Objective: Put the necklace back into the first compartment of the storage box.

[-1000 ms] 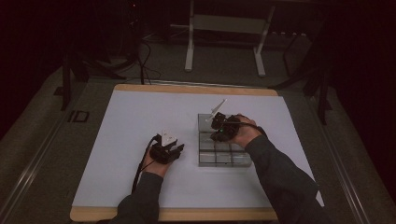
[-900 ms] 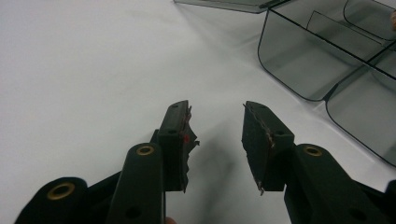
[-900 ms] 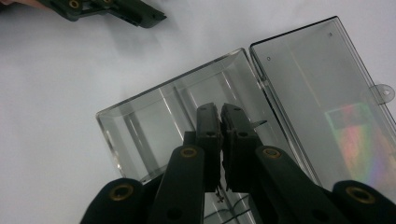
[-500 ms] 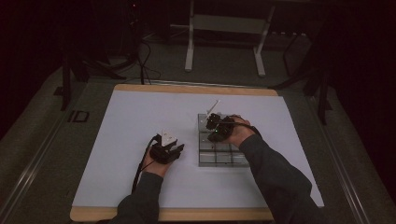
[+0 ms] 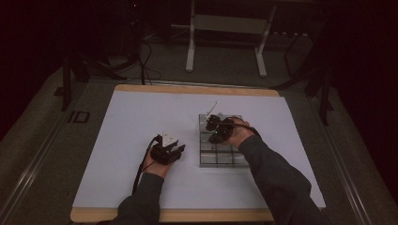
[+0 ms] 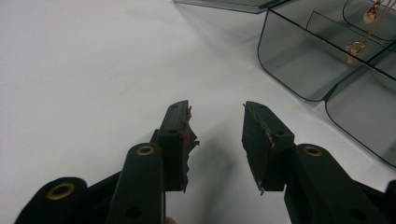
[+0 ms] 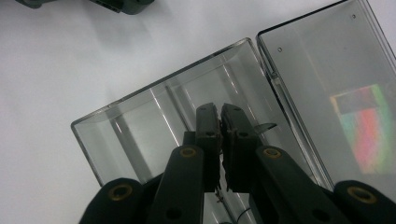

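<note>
Two grippers at a clear compartment box on a white desk (image 5: 141, 122).

Biggest is the desk; on it sits the clear box (image 7: 140, 126), lid open flat beside it. Right gripper (image 7: 220, 116) hangs over a compartment, jaws nearly together; whether anything is pinched I cannot tell. Left gripper (image 6: 215, 130) rests just beside the box, jaws apart, empty. Gold jewellery (image 6: 359, 44) lies in one compartment.

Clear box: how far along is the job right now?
Done: the clear box has its lid folded open, and gold jewellery lies in a compartment. In hand: the right gripper is over the box, jaws almost together; whether it pinches something thin is unclear. The left gripper waits open beside the box. Probably left: closing the lid.
</note>
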A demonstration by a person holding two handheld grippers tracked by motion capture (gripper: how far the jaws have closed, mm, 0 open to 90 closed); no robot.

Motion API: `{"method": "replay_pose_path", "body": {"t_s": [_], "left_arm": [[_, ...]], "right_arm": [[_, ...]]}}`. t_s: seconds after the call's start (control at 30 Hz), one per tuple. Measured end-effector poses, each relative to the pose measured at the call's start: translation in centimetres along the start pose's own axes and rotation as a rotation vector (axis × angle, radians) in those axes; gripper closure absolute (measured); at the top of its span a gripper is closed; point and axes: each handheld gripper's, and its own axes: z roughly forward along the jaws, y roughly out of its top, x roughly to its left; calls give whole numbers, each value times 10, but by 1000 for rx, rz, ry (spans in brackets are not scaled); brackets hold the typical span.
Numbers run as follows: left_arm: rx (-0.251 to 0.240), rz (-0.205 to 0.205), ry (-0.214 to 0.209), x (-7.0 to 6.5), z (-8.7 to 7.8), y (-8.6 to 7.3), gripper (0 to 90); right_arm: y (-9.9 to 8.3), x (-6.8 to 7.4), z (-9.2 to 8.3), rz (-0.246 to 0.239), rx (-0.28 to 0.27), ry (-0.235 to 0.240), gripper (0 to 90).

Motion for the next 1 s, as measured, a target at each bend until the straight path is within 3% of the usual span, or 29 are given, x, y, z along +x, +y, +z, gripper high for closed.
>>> {"method": "replay_pose_path", "body": {"t_s": [0.53, 1.0], "left_arm": [[-1, 0, 0, 0, 0, 0, 616], [-2, -1, 2, 0, 0, 0, 616]], "right_arm": [[0, 0, 3, 12, 2, 9, 832], [-5, -5, -7, 27, -31, 7, 824]]}}
